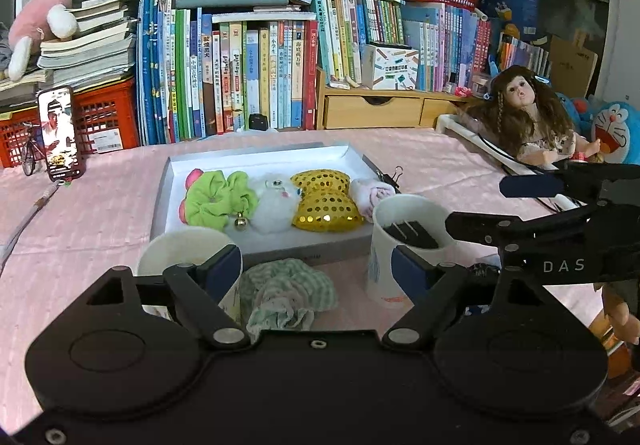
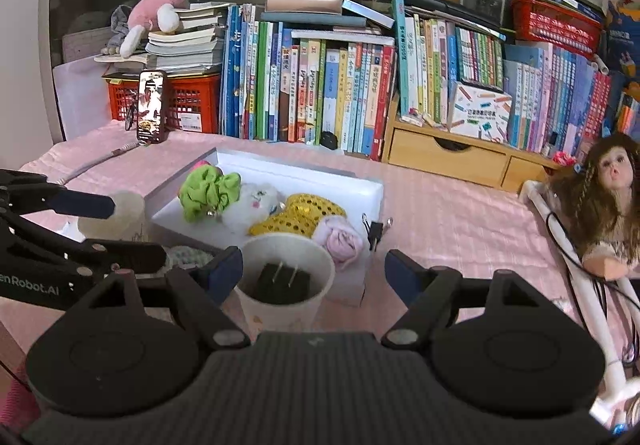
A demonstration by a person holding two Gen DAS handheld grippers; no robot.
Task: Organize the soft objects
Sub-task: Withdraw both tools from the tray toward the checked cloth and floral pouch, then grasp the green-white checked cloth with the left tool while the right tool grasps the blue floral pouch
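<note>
A white tray (image 1: 256, 159) on the pink tablecloth holds a green scrunchie (image 1: 218, 199), a white plush (image 1: 276, 205), a yellow sequin bow (image 1: 326, 199) and a pink rolled cloth (image 1: 374, 195). A green striped cloth (image 1: 286, 291) lies on the table in front of the tray, between the fingers of my open left gripper (image 1: 316, 269). My right gripper (image 2: 314, 269) is open, its fingers on either side of a paper cup (image 2: 284, 277) that holds a black plug. The tray (image 2: 360, 189) and its soft items also show in the right wrist view.
A second paper cup (image 1: 184, 253) stands by my left finger. A black binder clip (image 2: 374, 231) lies right of the tray. A phone (image 1: 60, 133) leans on red crates. Books line the back. A doll (image 1: 528, 113) sits at the right.
</note>
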